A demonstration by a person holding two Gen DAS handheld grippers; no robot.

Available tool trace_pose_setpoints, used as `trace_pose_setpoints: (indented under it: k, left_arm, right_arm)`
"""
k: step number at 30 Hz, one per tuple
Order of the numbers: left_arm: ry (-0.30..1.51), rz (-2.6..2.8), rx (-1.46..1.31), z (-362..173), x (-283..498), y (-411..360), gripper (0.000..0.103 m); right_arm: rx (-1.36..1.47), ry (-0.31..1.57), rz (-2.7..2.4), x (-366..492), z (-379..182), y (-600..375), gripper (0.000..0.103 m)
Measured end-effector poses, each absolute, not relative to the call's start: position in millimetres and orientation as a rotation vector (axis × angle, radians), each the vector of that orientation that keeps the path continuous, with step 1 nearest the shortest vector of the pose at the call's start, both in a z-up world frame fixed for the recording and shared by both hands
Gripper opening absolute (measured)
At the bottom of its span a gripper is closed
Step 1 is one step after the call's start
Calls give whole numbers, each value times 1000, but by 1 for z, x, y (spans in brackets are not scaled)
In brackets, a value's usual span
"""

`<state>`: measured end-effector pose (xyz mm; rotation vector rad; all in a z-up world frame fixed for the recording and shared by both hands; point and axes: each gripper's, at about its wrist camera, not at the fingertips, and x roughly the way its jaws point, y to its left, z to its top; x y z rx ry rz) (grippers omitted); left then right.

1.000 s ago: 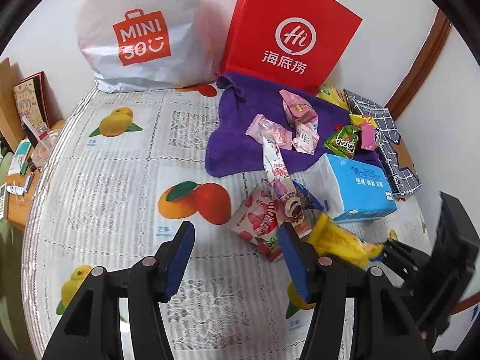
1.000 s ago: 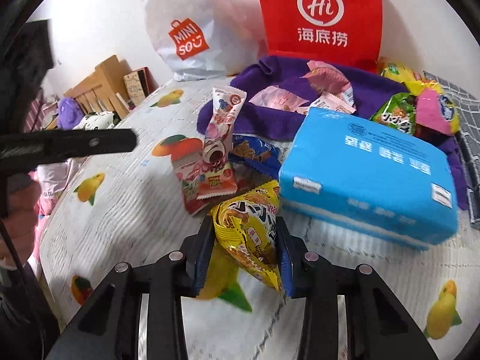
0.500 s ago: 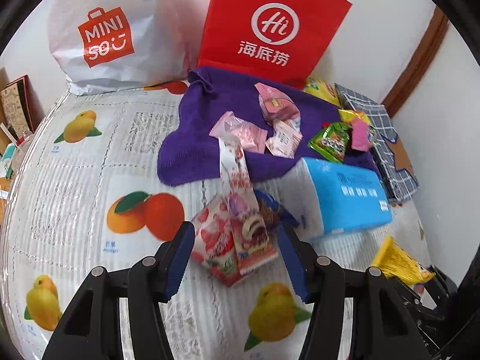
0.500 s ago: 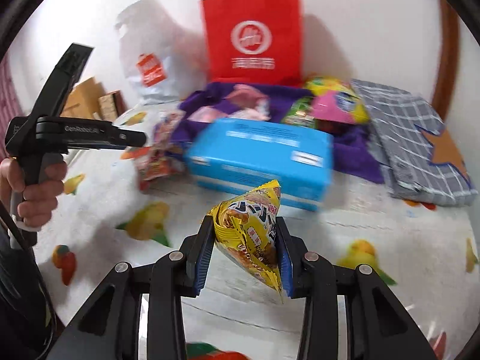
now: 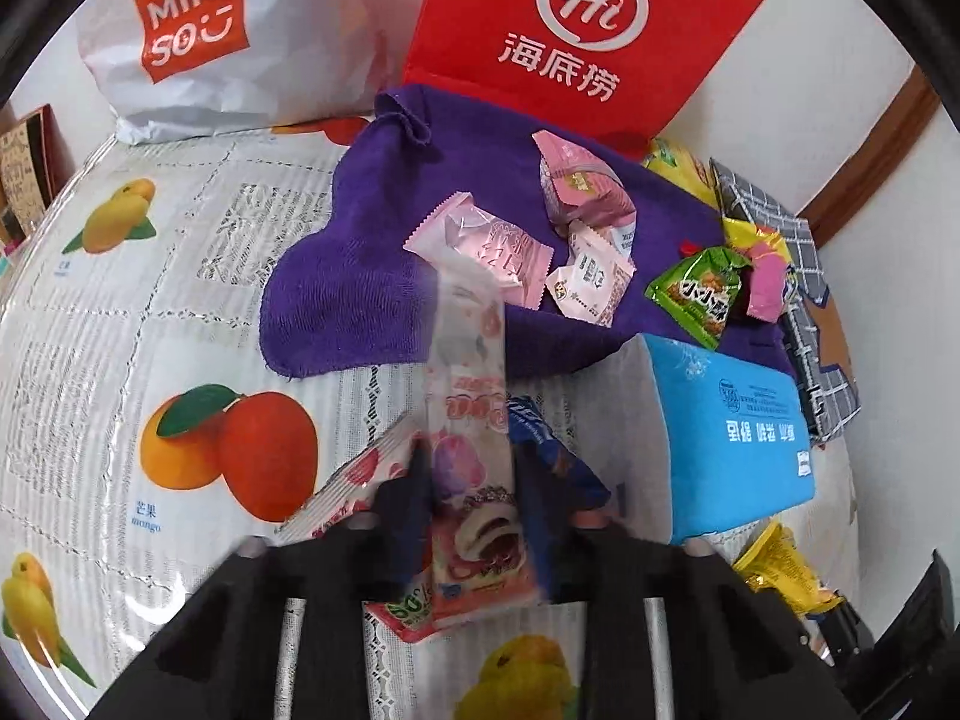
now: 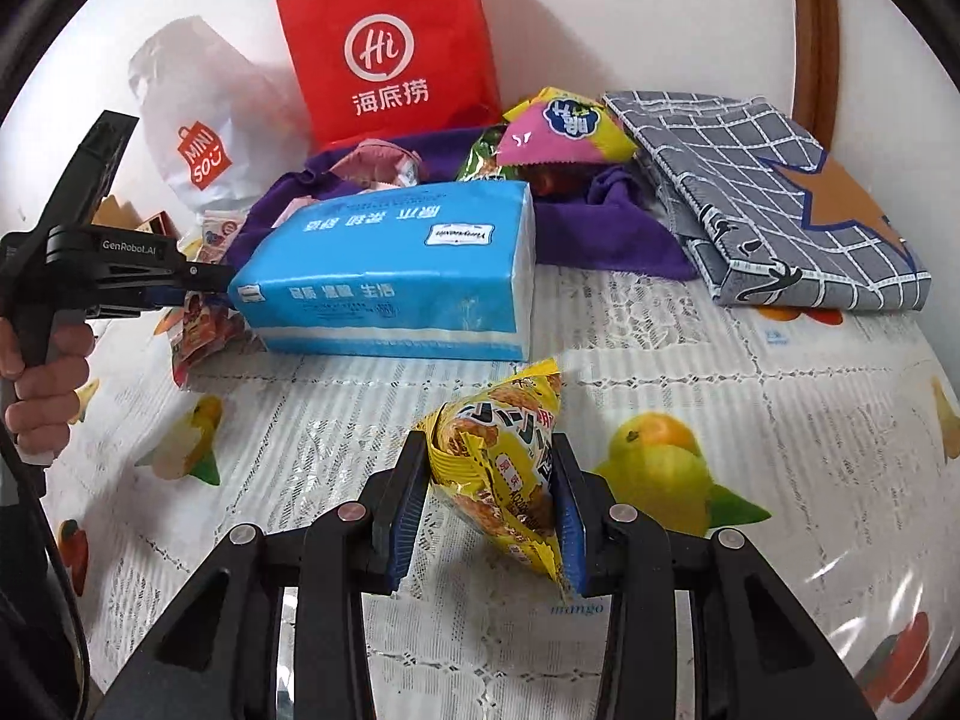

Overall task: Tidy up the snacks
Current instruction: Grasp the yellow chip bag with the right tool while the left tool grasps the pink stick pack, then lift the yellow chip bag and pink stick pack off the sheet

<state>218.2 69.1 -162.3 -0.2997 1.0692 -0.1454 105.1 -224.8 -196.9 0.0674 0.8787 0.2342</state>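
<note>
Sorting looks to be at an early stage: most snacks lie loose and mixed, and no pile or container reads as a finished group. Several pink wrappers (image 5: pixel 480 246), a green packet (image 5: pixel 699 294) and a pink-and-yellow bag (image 6: pixel 564 129) sit scattered on the purple cloth (image 5: pixel 360 276) in front of the red paper bag (image 5: pixel 576 42) and the white Miniso bag (image 5: pixel 198 30), so nearly everything is left to place. The right gripper (image 6: pixel 489 489) is clamped on a yellow snack packet (image 6: pixel 498 468), its blue pads pressing both sides, and holds it low over the fruit-print tablecloth (image 6: pixel 780 450), just in front of the blue tissue pack (image 6: pixel 390 276) and well apart from the cloth. The left gripper (image 5: pixel 474 480) has its fingers close on either side of a long pink cake wrapper (image 5: pixel 471 420) that stands up between them, beside the tissue pack and above a strawberry-print packet (image 5: pixel 354 480) and a dark blue wrapper (image 5: pixel 540 438). That view is motion-blurred, so the fingers seem to be pinching the wrapper, but whether the grip is firm cannot be told for certain.
</note>
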Motion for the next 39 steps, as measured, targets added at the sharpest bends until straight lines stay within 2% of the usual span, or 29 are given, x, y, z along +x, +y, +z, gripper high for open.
trace_pose_setpoints:
  k: [3,11,18,24,27,39]
  left_arm:
    - [1055,-166,-304,-156,211,71,19]
    - [1057,-219,-289,-139,165,76,18]
    - [1107,-272,-267,-152,130,64,18]
    - [1149,-286,-201,-177,131,37,20]
    - [1118,-261,-141,-181,130,27,25]
    - [922,-209,25,-185,121,9,22]
  right_arm:
    - [73,877,238,105,-196,-226,39]
    - [76,874,210,102,-193,-234,39]
    - [102,859,197,101,-199,-237,39]
    - [115,840,156,103,-199,-241,40]
    - [130,851,155,106,-202,-244,41]
    - [26,915,174,112,-211,-229,53]
